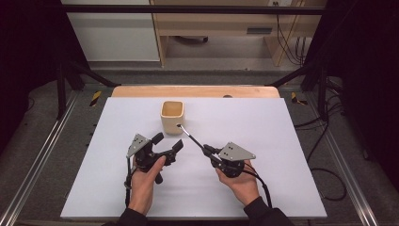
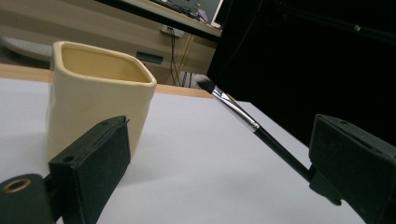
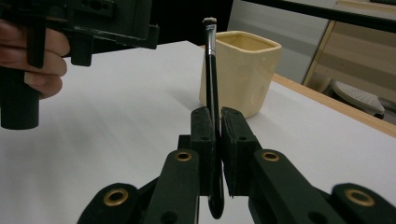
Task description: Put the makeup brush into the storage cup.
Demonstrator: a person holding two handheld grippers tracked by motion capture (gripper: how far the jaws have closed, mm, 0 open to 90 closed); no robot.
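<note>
1. The right gripper (image 3: pixel 213 135) is clamped on the black handle of a makeup brush (image 3: pixel 211 60), bristles forward, beside the cream ceramic cup (image 1: pixel 172 116).
2. The left gripper (image 1: pixel 165 141) is spread wide and holds nothing, near the cup.
3. The brush looks light, stiff and slim; its smooth handle may pivot, so a mid-handle grip suits it.
4. The cup seems heavier and breakable.

no readable text, no labels, no brands, no numbers, no signs
</note>
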